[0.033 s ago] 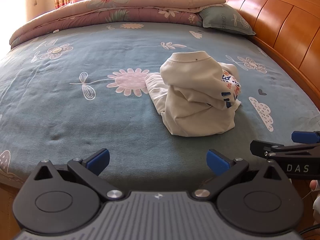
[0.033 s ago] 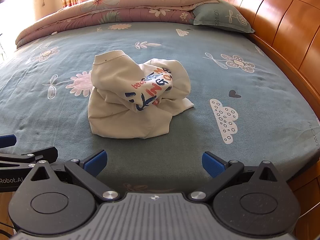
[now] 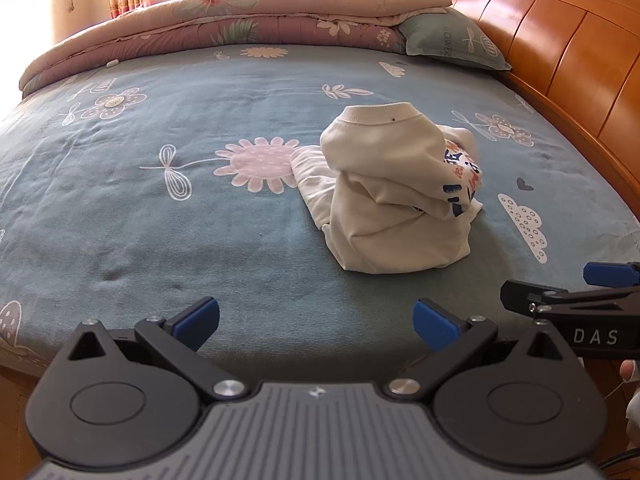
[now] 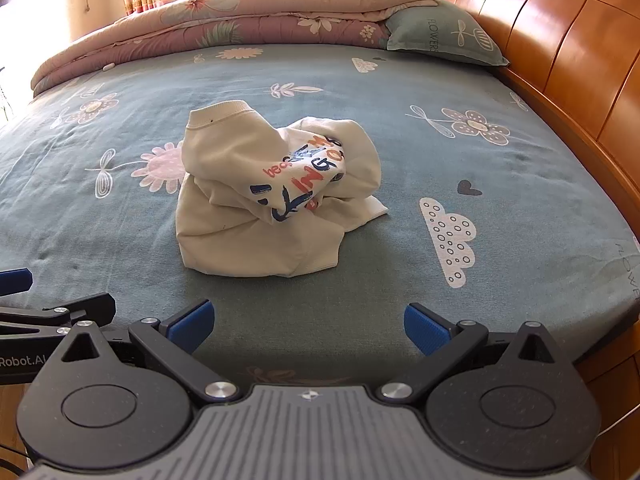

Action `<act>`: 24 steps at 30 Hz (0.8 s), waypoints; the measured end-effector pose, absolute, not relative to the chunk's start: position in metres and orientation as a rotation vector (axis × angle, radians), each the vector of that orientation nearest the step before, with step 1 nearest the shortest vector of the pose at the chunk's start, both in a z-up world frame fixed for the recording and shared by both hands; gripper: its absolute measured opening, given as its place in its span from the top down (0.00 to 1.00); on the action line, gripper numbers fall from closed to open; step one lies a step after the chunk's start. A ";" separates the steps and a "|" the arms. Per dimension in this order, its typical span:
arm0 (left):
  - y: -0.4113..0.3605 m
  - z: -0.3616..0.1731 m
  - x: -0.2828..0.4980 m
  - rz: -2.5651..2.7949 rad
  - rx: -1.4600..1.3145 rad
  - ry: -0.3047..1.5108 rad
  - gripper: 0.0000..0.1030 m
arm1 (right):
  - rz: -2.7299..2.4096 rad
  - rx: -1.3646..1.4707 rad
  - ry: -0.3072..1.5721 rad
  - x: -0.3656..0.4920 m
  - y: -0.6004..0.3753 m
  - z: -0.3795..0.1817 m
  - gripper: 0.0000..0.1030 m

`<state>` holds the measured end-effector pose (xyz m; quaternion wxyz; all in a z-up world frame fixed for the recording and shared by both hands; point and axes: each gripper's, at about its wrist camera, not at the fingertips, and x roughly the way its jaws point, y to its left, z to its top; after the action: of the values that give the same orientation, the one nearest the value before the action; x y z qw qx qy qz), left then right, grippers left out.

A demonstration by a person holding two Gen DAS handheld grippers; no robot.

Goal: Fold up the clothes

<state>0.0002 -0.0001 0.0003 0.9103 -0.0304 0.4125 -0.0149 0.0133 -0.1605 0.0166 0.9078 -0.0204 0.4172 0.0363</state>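
Observation:
A cream sweatshirt (image 3: 392, 208) with red and blue lettering lies crumpled in a heap on the teal flowered bed sheet (image 3: 160, 220). In the right wrist view the sweatshirt (image 4: 248, 216) sits straight ahead, its ribbed hem on top. My left gripper (image 3: 316, 318) hovers over the near edge of the bed, open and empty, short of the heap and left of it. Beside it my right gripper (image 4: 308, 322) is open too, with nothing between its blue pads and the heap ahead. Each view catches a finger of the other gripper (image 3: 560, 300) (image 4: 60, 312) at its side edge.
A folded pink floral quilt (image 3: 240, 20) runs along the far side of the bed. A teal pillow (image 3: 452, 40) leans by the wooden headboard (image 3: 560, 48) on the right. The bed's near edge is just below the grippers. A fingertip of a hand (image 3: 628, 370) shows at the right.

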 end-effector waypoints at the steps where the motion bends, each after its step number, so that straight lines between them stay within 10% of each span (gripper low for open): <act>1: 0.000 0.001 0.000 -0.031 -0.062 0.851 0.00 | 0.075 -0.042 0.861 0.013 -0.160 0.017 0.00; 24: -0.001 0.000 0.001 -0.032 -0.066 0.844 0.00 | 0.073 -0.032 0.863 0.013 -0.161 0.017 0.00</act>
<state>0.0010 -0.0006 0.0002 0.9115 -0.0320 0.4097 -0.0153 0.0128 -0.1614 0.0167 0.9076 -0.0154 0.4182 0.0355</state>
